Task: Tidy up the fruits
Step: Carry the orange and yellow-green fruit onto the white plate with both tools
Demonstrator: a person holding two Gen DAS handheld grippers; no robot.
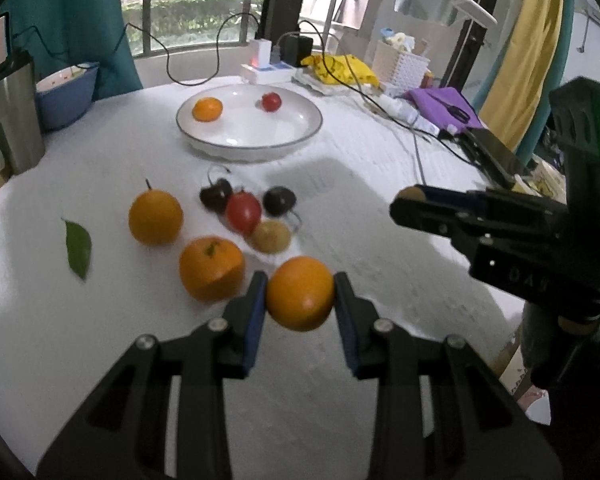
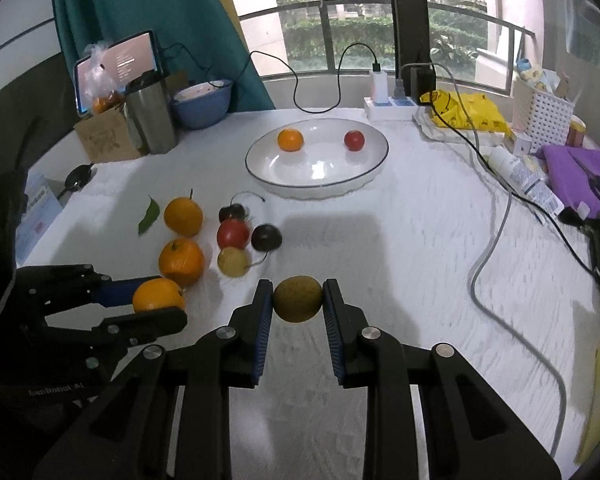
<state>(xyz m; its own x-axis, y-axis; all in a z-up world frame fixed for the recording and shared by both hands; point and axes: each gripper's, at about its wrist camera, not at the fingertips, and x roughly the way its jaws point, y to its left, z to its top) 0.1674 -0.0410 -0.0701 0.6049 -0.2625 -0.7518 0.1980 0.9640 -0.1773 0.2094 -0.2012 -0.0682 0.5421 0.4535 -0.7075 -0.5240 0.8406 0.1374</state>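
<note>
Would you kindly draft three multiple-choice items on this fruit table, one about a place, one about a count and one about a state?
1. Where does the green leaf lie?
A. In the white plate
B. On the tablecloth beside the oranges
C. In the blue bowl

2. How many fruits are in the white plate?
A. Two
B. Four
C. None

3. What is the left gripper doing?
A. Hanging open over the plate
B. Shut on nothing
C. Shut on an orange

Answers:
1 B: the leaf rests flat on the cloth, left of the loose oranges.
2 A: only a small orange and a red fruit sit in it.
3 C: both blue pads press the held orange; the right gripper likewise clamps a yellow-green fruit.
</note>
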